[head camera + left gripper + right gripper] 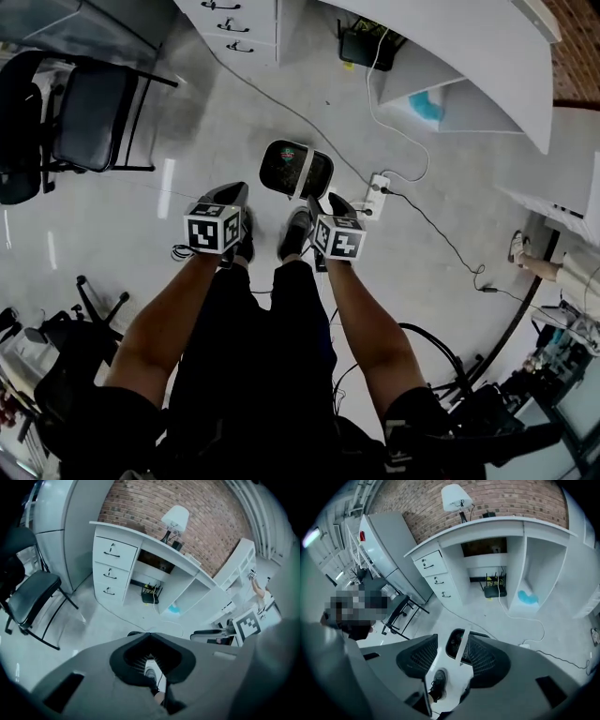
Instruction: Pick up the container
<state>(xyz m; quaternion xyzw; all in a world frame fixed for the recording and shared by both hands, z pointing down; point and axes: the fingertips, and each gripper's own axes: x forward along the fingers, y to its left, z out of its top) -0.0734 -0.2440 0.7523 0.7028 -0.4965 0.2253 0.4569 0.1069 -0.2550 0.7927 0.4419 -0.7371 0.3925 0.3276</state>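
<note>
Container [296, 171] sits on the floor [178, 131], not lifted, ahead of and below both grippers. It's a dark rounded tub with a white strip [308, 173] across the top. Handle or lid band, can't tell.

Right gripper [323, 202]: fingers [490, 660] spread, nothing in them. In the right gripper view the tub lies dead ahead in the gap, just beyond the tips, with one side hidden behind the right-hand finger. The strip runs away from the fingers, roughly along the gap's centreline.

Left gripper [232, 195]: fingers [129, 660] clenched tip to tip, empty. Only floor and a shoe [151, 672] show through the slit behind the tips. From these fingers the tub is ahead and off to the right, mostly hidden behind them in the left gripper view.

Long axis: in the head view the tub looks slightly longer side to side, so it lies across the right fingers' gap. That's weak, since the outline is close to square.

My read is that the right hand is nearer and already lined up, so it's the one to grasp. The move is a straight descent along the pointing line to pinch the rim or strip. Risk: the spread may be too narrow for the whole body. The left would have to unclench and swing right first.
</note>
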